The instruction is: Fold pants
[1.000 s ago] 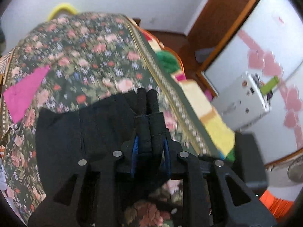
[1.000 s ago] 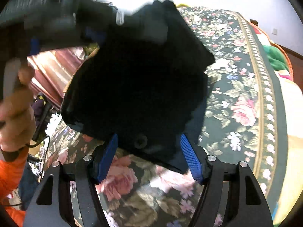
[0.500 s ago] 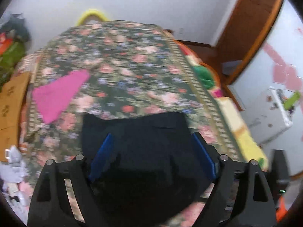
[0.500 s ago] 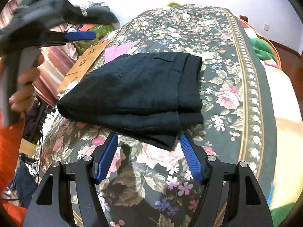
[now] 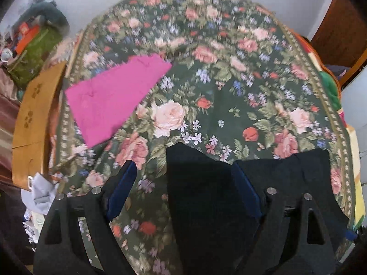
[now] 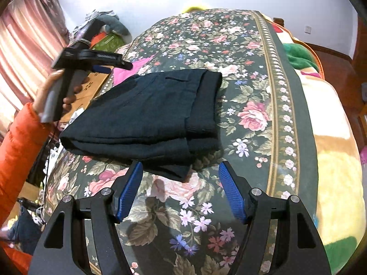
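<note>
The black pants point(image 6: 149, 116) lie folded in a flat stack on the floral bedspread point(image 6: 252, 87). My right gripper point(image 6: 180, 184) is open and empty just in front of the stack's near edge. My left gripper point(image 6: 103, 65) shows in the right wrist view, held up to the left of the stack, apart from it. In the left wrist view the left gripper point(image 5: 183, 183) is open and empty above the pants point(image 5: 286, 178), which fill the lower right.
A folded pink cloth point(image 5: 114, 98) lies on the bedspread point(image 5: 229, 80) beyond the pants. A brown cardboard box point(image 5: 34, 119) stands by the bed's left side. Cluttered items and a curtain point(image 6: 25, 45) are at left; a colourful blanket point(image 6: 332, 149) lies at right.
My left gripper opened, let go of the pants and drew back to the left. The pants dropped into a folded stack on the bed. My right gripper stayed open and backed off slightly.
</note>
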A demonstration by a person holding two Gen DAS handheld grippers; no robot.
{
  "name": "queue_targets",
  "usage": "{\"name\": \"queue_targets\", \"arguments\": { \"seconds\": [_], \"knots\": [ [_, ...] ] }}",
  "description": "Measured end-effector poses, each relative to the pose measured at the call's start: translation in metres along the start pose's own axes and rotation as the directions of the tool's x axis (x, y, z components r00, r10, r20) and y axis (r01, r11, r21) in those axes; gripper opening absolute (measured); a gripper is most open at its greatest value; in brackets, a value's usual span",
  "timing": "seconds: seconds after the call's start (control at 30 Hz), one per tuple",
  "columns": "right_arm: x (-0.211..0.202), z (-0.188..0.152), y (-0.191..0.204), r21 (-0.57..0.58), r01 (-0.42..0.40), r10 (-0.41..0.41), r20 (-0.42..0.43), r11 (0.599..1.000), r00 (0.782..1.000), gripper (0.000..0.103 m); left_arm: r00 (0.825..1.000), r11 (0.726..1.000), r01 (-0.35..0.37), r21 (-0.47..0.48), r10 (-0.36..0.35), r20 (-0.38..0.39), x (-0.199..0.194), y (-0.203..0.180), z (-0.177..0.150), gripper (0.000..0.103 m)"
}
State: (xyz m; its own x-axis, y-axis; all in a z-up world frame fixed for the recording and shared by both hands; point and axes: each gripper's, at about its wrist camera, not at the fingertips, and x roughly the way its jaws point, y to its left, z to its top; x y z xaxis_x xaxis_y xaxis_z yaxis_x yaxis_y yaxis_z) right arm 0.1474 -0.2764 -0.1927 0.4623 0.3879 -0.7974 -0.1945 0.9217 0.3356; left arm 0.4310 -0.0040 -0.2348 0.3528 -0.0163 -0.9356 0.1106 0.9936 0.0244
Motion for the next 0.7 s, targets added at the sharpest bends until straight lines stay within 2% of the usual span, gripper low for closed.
{"name": "queue_targets", "arguments": {
  "seconds": [0.13, 0.23, 0.27, 0.37, 0.57, 0.7],
  "knots": [
    [0.0, 0.0, -0.003, 0.002, 0.019, -0.019, -0.006, 1.0, 1.0, 0.066, 0.996, 0.998, -0.063, 0.016, 0.064, -0.068, 0.038, 0.002, 0.001, 0.085],
    [-0.002, 0.0, -0.003, -0.001, 0.027, -0.027, -0.003, 1.0, 1.0, 0.066, 0.993, 0.998, -0.062, 0.032, 0.064, -0.095, 0.057, 0.009, -0.009, 0.096],
    [-0.002, 0.001, -0.003, -0.003, 0.028, -0.028, -0.001, 1.0, 1.0, 0.066, 0.995, 0.997, -0.06, 0.039, 0.063, -0.083, 0.058, 0.013, -0.014, 0.1],
    [-0.004, 0.001, -0.002, -0.007, 0.032, -0.032, 0.007, 0.999, 0.999, 0.066, 0.997, 0.997, -0.046, 0.056, 0.049, -0.064, 0.054, 0.021, -0.026, 0.101],
    [-0.013, 0.003, 0.006, -0.023, 0.027, -0.026, 0.035, 0.999, 0.999, 0.066, 0.998, 1.0, -0.019, -0.009, 0.018, -0.065, 0.038, 0.045, -0.057, 0.103],
    [-0.019, 0.005, 0.015, -0.047, 0.027, -0.025, 0.058, 0.999, 0.998, 0.066, 0.998, 0.999, -0.036, -0.015, 0.035, -0.059, 0.021, 0.055, -0.085, 0.103]
  ]
}}
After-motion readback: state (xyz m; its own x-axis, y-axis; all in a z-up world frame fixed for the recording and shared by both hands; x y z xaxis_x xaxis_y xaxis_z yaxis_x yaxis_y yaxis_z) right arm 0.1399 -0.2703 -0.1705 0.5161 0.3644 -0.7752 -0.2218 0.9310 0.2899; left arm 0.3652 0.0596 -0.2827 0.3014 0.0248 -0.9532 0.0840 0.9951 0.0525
